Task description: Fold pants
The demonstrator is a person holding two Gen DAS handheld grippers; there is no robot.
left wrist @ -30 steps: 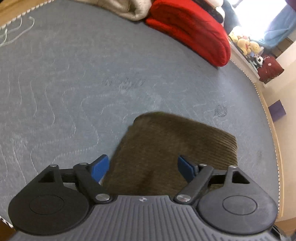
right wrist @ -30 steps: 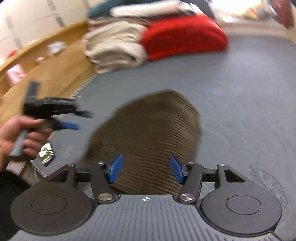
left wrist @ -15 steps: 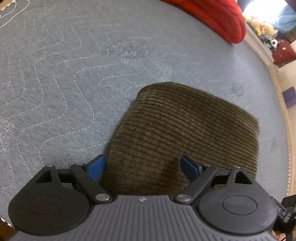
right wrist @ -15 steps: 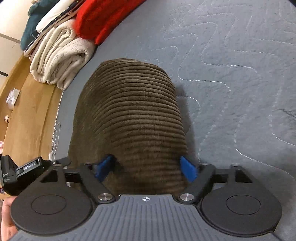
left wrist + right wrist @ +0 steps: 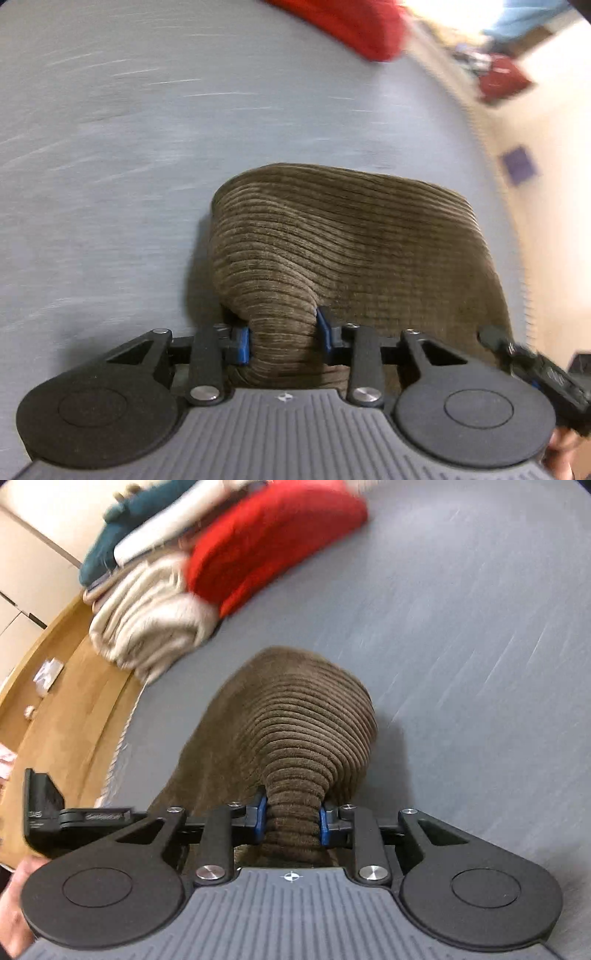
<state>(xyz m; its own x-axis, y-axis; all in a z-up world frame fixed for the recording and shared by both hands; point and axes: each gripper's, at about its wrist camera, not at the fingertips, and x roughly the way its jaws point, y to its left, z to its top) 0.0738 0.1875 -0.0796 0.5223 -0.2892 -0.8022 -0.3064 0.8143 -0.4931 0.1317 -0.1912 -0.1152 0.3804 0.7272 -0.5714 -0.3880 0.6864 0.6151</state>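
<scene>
In the left wrist view, the left gripper (image 5: 282,334) has just drawn its jaws in, and its blue pads (image 5: 324,328) now pinch a gathered bunch of the brown corduroy pants (image 5: 354,236) at the near edge of the garment. The pants lie folded on the grey quilted mattress (image 5: 110,147), with the rounded fold edge on the far side, away from the camera, and the pinched edge on the near side. The corduroy ribs run across the picture, from left to right, and the folded piece looks wider that way than it is deep. To the left and beyond the fold edge the mattress is bare cloth as far as a red blanket (image 5: 343,22) at the top. To the right the pants reach close to the piped edge of the mattress, with pale floor beyond. The tip of the other tool shows at the lower right. In the right wrist view, the right gripper (image 5: 291,821) has likewise just closed and clamps a tight bunch of the same pants (image 5: 306,716) between its pads. Here the cloth stretches away from the camera, ribs across it, and ends in a rounded fold. To the right lies open grey mattress (image 5: 480,646). To the left the mattress edge and the wooden floor (image 5: 62,709) are near. Folded blankets (image 5: 147,620) are stacked past the far left corner, and the left tool shows at the lower left.
</scene>
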